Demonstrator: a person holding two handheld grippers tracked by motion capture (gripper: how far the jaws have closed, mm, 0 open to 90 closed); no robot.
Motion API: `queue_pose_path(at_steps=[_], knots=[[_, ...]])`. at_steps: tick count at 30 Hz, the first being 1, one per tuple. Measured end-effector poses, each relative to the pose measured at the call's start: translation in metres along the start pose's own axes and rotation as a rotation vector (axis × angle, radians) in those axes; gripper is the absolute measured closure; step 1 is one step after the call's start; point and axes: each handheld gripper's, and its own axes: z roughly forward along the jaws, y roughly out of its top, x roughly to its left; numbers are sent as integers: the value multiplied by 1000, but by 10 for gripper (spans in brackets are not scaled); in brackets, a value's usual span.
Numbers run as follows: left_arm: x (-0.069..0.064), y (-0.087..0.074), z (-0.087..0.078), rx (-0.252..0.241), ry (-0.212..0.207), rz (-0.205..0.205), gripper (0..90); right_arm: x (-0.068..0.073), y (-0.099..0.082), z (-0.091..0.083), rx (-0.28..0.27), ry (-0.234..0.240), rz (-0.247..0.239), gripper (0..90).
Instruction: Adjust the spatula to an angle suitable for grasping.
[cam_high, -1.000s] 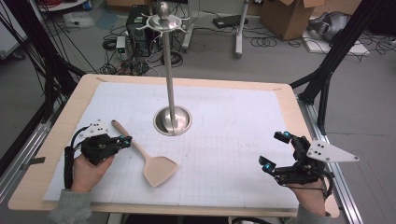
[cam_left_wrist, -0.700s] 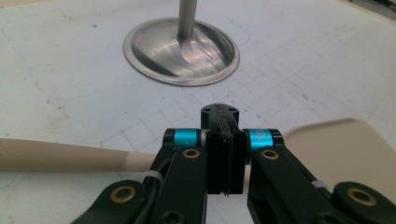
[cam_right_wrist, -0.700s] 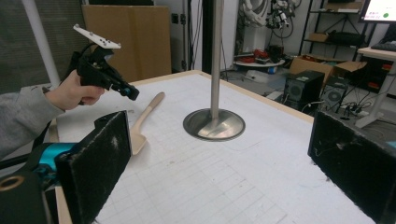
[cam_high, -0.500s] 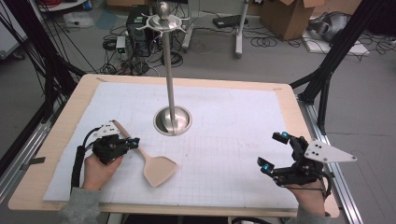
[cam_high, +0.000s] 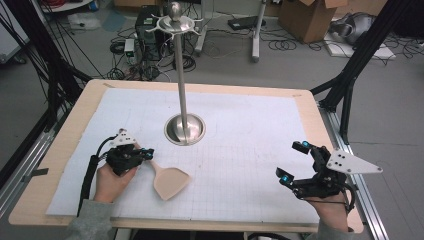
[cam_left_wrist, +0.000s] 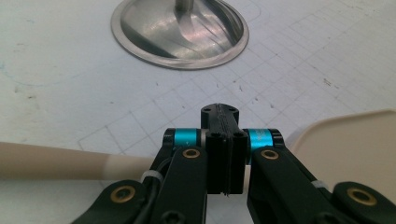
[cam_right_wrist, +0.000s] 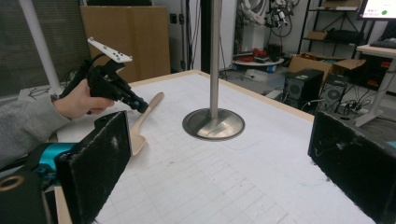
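A beige wooden spatula (cam_high: 170, 181) lies flat on the white gridded mat, its blade toward the table's near edge. My left gripper (cam_high: 147, 154) is shut, jaws pressed flat together with nothing between them. It hangs low over the spatula's handle (cam_left_wrist: 56, 161), which passes beneath the left gripper (cam_left_wrist: 219, 116), with the blade (cam_left_wrist: 355, 144) at its right. From the right gripper view, the left gripper (cam_right_wrist: 140, 105) points down at the spatula (cam_right_wrist: 140, 126); whether they touch I cannot tell. My right gripper (cam_high: 291, 160) rests near the front right, open and empty, its pads (cam_right_wrist: 100, 163) wide apart.
A tall metal stand with a round base (cam_high: 185, 129) rises from the mat's middle, with hooks at its top (cam_high: 175, 22). Its base (cam_left_wrist: 182, 32) lies just beyond the left gripper. Black frame legs flank the table, and boxes and cables lie on the floor behind.
My left gripper has moved right and down, from beside the spatula's handle to over it. The spatula and my right gripper have stayed put.
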Motion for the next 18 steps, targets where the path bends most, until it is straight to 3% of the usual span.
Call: queue_pose_path(at_steps=[18], knots=[[-7, 0, 17, 57, -10, 14, 893, 0, 0, -1, 4, 6, -7, 53]])
